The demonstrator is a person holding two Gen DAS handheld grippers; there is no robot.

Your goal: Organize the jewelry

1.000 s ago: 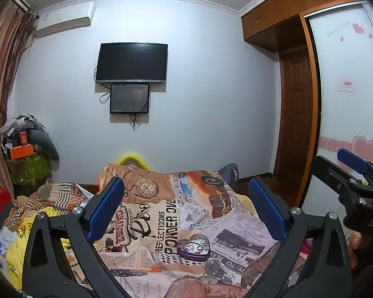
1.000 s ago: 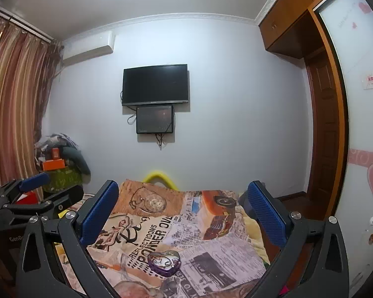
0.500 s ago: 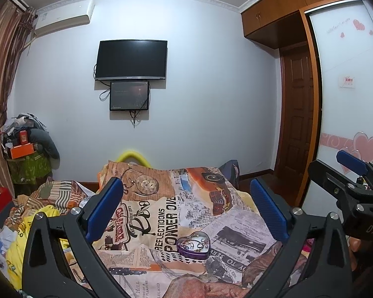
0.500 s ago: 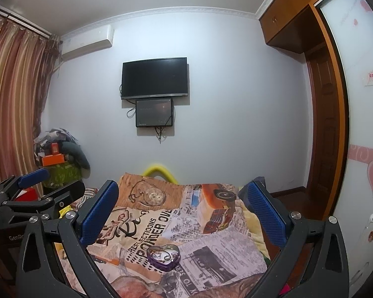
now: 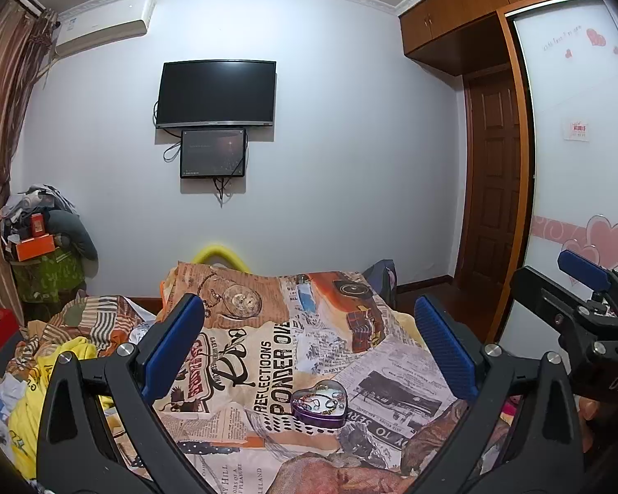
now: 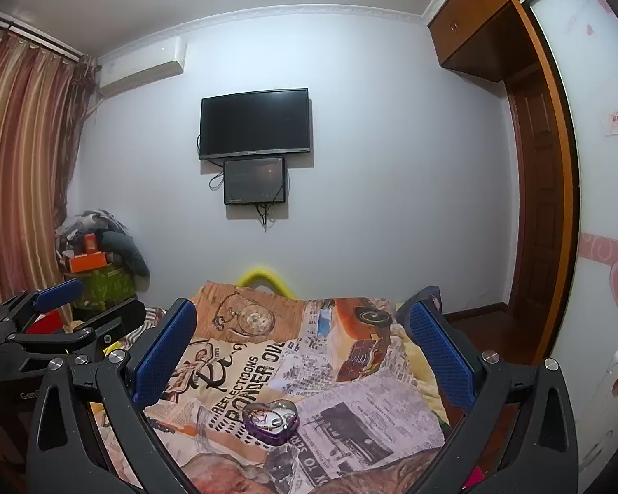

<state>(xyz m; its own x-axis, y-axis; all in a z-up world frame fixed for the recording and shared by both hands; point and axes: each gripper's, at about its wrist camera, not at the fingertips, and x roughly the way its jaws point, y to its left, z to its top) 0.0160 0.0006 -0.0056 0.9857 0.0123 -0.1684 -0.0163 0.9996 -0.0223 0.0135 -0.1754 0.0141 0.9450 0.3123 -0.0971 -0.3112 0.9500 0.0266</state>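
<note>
A purple heart-shaped tin (image 5: 319,402) lies open on the printed bedspread (image 5: 268,341), with small jewelry pieces tangled inside. It also shows in the right wrist view (image 6: 271,415). My left gripper (image 5: 309,350) is open and empty, held above and in front of the tin. My right gripper (image 6: 303,352) is open and empty too, also above the tin. Each gripper shows at the edge of the other's view: the right one (image 5: 585,288) and the left one (image 6: 62,317).
Crumpled clothes (image 5: 53,354) lie on the bed's left side. A cluttered pile with an orange box (image 5: 35,247) stands in the left corner by the curtain. A wardrobe with heart decals (image 5: 577,206) and a wooden door (image 5: 494,189) are on the right. A TV (image 5: 216,94) hangs on the far wall.
Both views have tilted down slightly, so the bed and tin sit a little higher in frame. Both grippers stay open and empty.
</note>
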